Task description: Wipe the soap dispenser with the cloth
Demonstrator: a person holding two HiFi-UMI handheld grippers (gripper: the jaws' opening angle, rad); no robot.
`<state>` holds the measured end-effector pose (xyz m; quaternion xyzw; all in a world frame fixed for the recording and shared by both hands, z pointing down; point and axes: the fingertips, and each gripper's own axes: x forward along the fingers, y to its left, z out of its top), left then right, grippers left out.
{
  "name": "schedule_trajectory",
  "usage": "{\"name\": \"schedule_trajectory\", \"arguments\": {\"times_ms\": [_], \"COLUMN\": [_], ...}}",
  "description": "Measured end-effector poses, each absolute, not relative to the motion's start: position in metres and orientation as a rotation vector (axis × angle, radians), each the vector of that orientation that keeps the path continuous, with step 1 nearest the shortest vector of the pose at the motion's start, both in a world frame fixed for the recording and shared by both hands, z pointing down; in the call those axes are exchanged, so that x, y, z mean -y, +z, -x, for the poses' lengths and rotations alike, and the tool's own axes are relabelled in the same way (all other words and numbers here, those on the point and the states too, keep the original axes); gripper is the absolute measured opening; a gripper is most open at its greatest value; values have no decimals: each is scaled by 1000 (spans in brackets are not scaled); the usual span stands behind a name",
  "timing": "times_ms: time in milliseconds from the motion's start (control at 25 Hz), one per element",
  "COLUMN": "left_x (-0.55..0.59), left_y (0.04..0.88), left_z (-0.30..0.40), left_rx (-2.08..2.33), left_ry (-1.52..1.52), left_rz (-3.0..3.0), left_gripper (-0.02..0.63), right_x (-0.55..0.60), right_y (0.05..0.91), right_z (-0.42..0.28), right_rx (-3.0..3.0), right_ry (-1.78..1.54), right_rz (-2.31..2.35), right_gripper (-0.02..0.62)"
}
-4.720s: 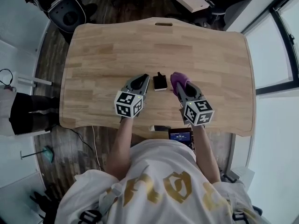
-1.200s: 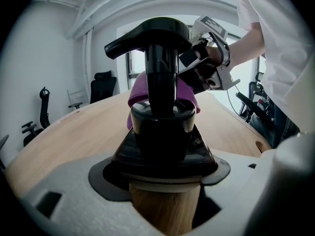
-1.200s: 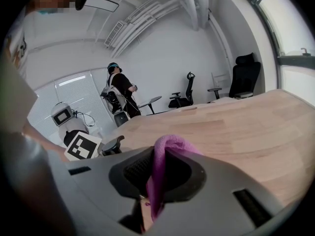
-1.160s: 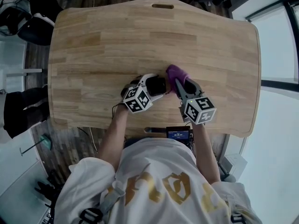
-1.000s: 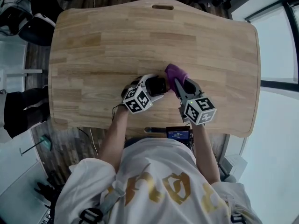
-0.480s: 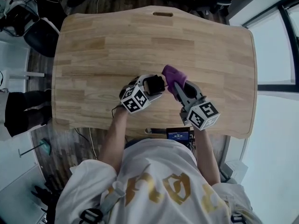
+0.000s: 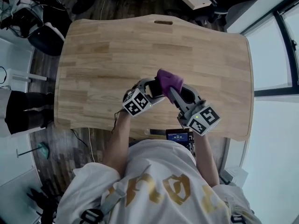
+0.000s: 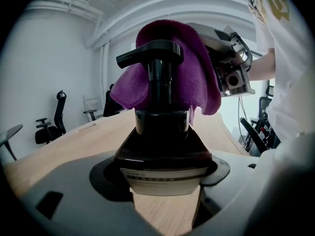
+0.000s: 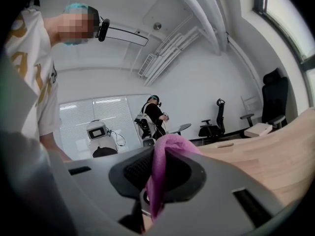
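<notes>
The dark pump soap dispenser [image 8: 162, 146] is clamped at its base by the left gripper [image 7: 150, 87]. The purple cloth [image 8: 199, 80], pinched in the right gripper [image 9: 156, 178], is draped over the pump head from the right (spout pointing away), so the stroke likely runs down the bottle's long axis.

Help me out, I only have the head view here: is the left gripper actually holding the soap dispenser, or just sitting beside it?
Observer: Holding it. The left gripper view shows the left gripper shut on the soap dispenser, one jaw on each side of its dark body.
Operator: Is the cloth touching it?
Observer: Yes. The purple cloth drapes over the back of the black pump head, and the spout sticks out bare.
Operator: Does the right gripper really have the cloth?
Observer: Yes. The right gripper view shows the right gripper shut on a fold of it.
</notes>
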<state>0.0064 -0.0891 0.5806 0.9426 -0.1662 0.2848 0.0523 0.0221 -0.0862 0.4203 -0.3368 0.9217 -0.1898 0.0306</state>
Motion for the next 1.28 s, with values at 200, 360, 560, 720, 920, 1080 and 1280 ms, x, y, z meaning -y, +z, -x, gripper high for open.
{"name": "schedule_trajectory", "arguments": {"times_ms": [200,360,560,720,920,1080,1280], "left_x": [95,102,118,124,125,126,127], "left_y": [577,572,559,554,551,549,553], "left_z": [-11,-9,-14,-17,-21,-21,-18], "left_rx": [526,539,574,582,575,574,569], "left_ry": [840,863,843,819,798,796,869], "left_rz": [-2874,-2891,-2943,-2955,-2956,-2956,-2968], "left_gripper": [354,353,353,353,354,353,354], "right_x": [86,91,103,107,112,115,119], "right_y": [414,419,420,418,415,413,415], "right_z": [-9,-3,-3,-3,-5,-5,-6], "right_rx": [-2903,-2943,-2989,-2995,-3004,-2993,-3018], "right_ry": [-510,-473,-386,-353,-315,-312,-289], "right_rz": [939,931,959,978,980,987,1013], "right_gripper": [49,49,49,49,51,51,51]}}
